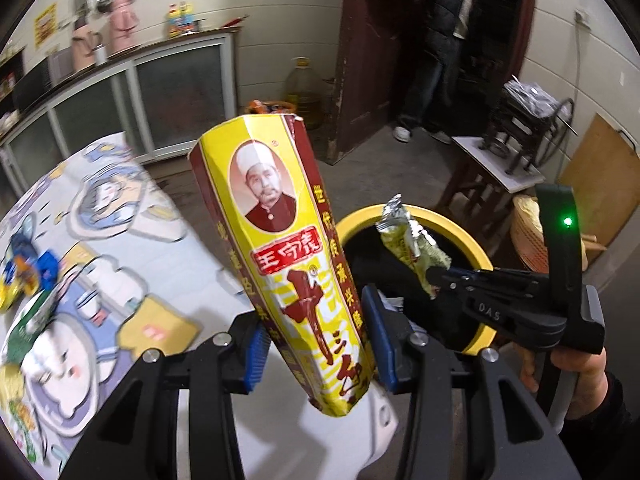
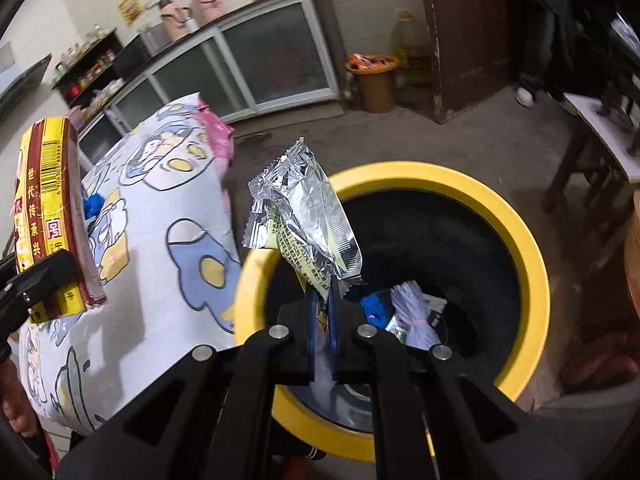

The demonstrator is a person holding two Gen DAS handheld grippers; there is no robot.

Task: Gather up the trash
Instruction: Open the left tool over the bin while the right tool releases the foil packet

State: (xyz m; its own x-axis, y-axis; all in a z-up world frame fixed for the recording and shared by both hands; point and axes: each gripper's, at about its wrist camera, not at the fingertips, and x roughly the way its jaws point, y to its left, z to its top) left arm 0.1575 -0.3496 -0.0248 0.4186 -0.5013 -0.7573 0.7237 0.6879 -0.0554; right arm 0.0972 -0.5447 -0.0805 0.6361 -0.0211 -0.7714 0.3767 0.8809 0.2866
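Observation:
My left gripper [image 1: 316,344] is shut on a tall yellow and dark-red spice box [image 1: 288,248], held upright above the table edge; the box also shows at the left of the right wrist view [image 2: 48,216]. My right gripper [image 2: 324,308] is shut on a crumpled silver and yellow snack wrapper [image 2: 304,216], held over the near rim of the yellow-rimmed black trash bin [image 2: 532,248]. The wrapper [image 1: 412,244], the right gripper [image 1: 436,276] and the bin [image 1: 472,246] also show in the left wrist view. Blue and silver trash [image 2: 400,312] lies inside the bin.
A table with a cartoon-print cloth [image 1: 132,248] stands left of the bin, with small trash items [image 1: 28,276] on it. An orange bin [image 2: 374,80], an oil jug [image 1: 302,88], a cabinet [image 2: 256,64], a wooden stool [image 1: 496,172] and a person in the doorway [image 1: 448,40] surround the floor.

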